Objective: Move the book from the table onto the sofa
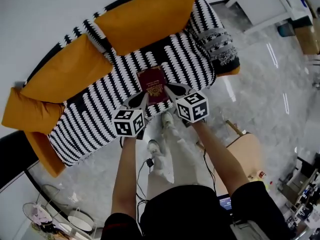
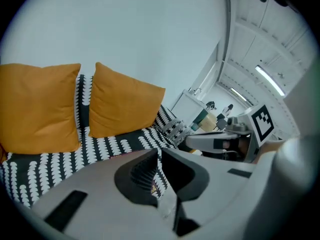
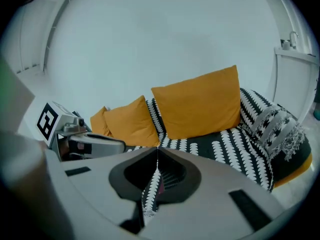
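The dark red book (image 1: 152, 84) lies flat on the black and white sofa (image 1: 95, 124), near the middle of the head view. It is not on any surface now. The left tool (image 1: 146, 96) is closed up tight and has nothing in it. The right tool (image 1: 168, 88) is closed too and holds nothing. In the frame their tips show at the book's lower corners. Orange cushions (image 1: 145, 16) lean along the sofa's back, in the upper left.
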`<state>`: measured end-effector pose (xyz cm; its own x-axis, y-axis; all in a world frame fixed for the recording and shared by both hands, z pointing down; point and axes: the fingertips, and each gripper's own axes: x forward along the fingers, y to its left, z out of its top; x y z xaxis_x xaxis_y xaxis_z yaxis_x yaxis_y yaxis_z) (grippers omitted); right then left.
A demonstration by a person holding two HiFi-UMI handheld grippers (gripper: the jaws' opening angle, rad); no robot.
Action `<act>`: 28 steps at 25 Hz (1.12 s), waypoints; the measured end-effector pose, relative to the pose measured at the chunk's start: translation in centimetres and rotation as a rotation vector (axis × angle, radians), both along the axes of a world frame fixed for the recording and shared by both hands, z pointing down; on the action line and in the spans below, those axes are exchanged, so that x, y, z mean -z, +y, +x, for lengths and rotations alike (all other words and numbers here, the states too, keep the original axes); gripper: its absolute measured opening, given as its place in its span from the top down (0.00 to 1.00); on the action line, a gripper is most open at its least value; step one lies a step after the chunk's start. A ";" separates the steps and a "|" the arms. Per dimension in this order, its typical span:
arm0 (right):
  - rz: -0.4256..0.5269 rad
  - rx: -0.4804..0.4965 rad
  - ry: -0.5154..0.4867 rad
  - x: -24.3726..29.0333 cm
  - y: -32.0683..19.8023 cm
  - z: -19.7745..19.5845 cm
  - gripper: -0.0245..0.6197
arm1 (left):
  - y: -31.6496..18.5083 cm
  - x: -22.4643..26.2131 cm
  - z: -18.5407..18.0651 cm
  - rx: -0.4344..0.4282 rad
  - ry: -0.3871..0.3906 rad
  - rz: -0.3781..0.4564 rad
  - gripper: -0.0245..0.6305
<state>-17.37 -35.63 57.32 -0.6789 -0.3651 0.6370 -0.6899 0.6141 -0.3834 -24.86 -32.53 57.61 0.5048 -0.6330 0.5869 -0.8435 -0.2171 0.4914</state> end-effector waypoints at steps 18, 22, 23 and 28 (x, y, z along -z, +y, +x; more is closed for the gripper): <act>0.215 0.010 -0.101 17.0 7.2 -1.5 0.94 | 6.1 17.4 0.8 -0.060 -0.089 0.279 0.92; 0.252 0.019 -0.104 20.0 8.8 -1.6 0.94 | 7.3 21.2 1.4 -0.067 -0.096 0.344 0.92; 0.262 0.019 -0.108 20.8 9.2 -1.7 0.94 | 7.6 22.1 1.6 -0.068 -0.094 0.360 0.92; 0.328 0.014 -0.142 25.3 11.4 -1.8 0.94 | 9.9 26.1 2.1 -0.072 -0.082 0.418 0.92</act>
